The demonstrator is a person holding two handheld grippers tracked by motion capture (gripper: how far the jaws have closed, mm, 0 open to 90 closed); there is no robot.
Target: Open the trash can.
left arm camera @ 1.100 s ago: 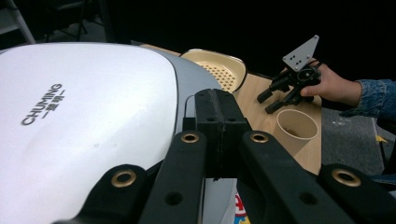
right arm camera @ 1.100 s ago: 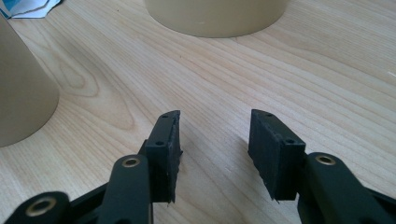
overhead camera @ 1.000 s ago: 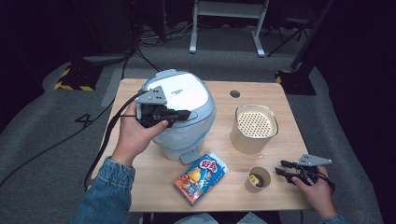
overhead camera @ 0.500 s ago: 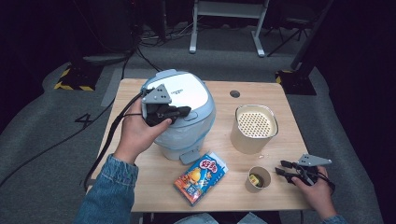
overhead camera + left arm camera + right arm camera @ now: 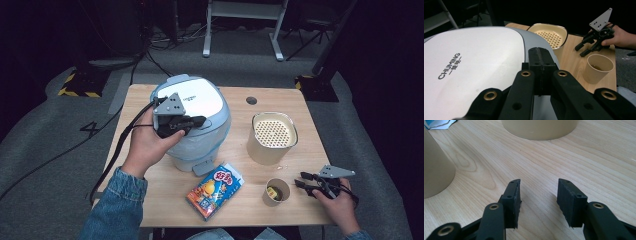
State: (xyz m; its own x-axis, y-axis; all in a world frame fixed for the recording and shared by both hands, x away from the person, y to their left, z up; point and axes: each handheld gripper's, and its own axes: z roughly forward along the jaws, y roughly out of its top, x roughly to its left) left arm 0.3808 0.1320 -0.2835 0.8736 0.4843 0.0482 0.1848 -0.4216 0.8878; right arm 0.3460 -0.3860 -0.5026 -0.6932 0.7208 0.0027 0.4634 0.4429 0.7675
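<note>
While the closed left tongs point(image 5: 197, 120) rest on the white-lidded cooker point(image 5: 200, 100), the right tongs point(image 5: 300, 180) gape empty.

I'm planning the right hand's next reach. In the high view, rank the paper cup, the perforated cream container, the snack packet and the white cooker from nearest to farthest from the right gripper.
From the right gripper:
1. Paper cup, just to its left.
2. Perforated cream container, behind the cup.
3. Snack packet, front centre.
4. White cooker, far left, under the left gripper.

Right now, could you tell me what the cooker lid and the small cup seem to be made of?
Cooker lid: probably plastic, white with a soft sheen; printed lettering and a smooth moulded curve.
Small cup: likely paper, matte tan, with a thin rolled rim.
</note>
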